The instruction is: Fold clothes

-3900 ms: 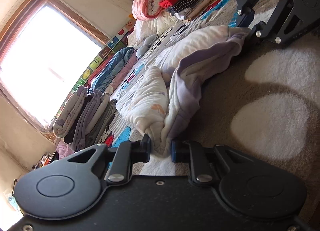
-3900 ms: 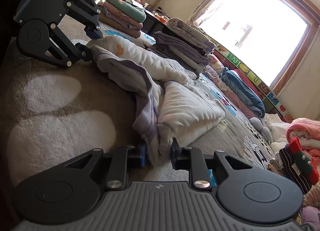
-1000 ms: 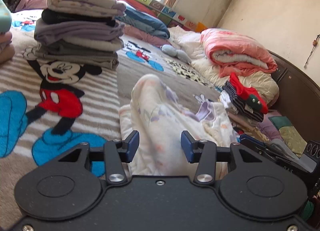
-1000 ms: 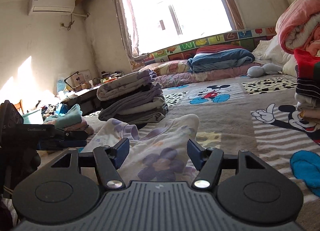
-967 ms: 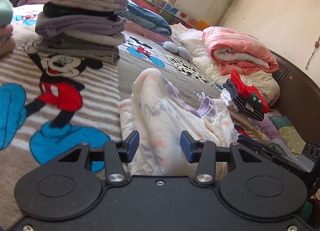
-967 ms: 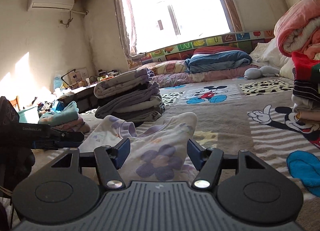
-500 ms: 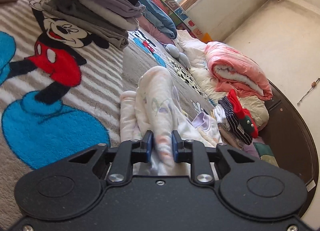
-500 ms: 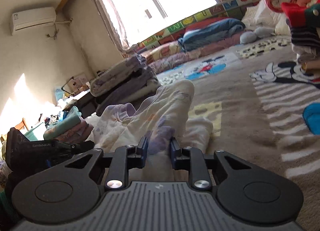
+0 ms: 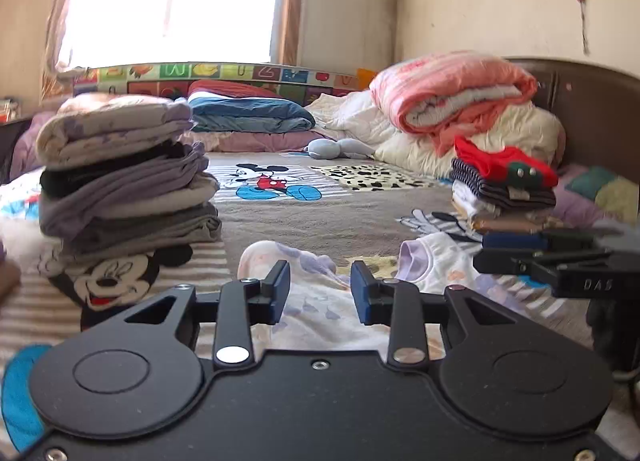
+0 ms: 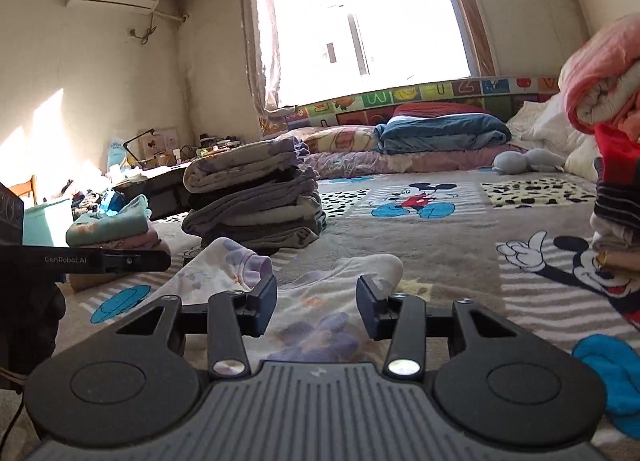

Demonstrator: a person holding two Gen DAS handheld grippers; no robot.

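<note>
Your left gripper (image 9: pixel 320 291) had its jaws parted and opening, the blue pads (image 9: pixel 282 285) clear of the cloth. The garment (image 9: pixel 316 309), cream with pale purple flowers, lay flat on the blanket (image 9: pixel 320 217) just beyond and below the fingertips, nothing pinched between them. Your right gripper (image 10: pixel 316 307) stood the same way: jaws spread and opening, the garment (image 10: pixel 316 321) lying under the gap with no pad pressing on it. You had both tools over the same piece, one from each side; in the left view the right gripper (image 9: pixel 560 261) showed at the right edge, and in the right view the left gripper (image 10: pixel 80 259) reached in from the left.

The garment rested low on the cartoon-mouse blanket, its purple-edged cuff (image 10: pixel 256 267) turned up near your right tool's left finger. Behind it, to the left, stood a folded stack (image 9: pixel 124 177) of grey, purple and cream pieces. To the right stood a smaller stack (image 9: pixel 504 181) topped with red and stripes, with a pink quilt (image 9: pixel 452 89) rolled up behind it. A blue quilt (image 9: pixel 248 109) lay under the window (image 9: pixel 172 1).
</note>
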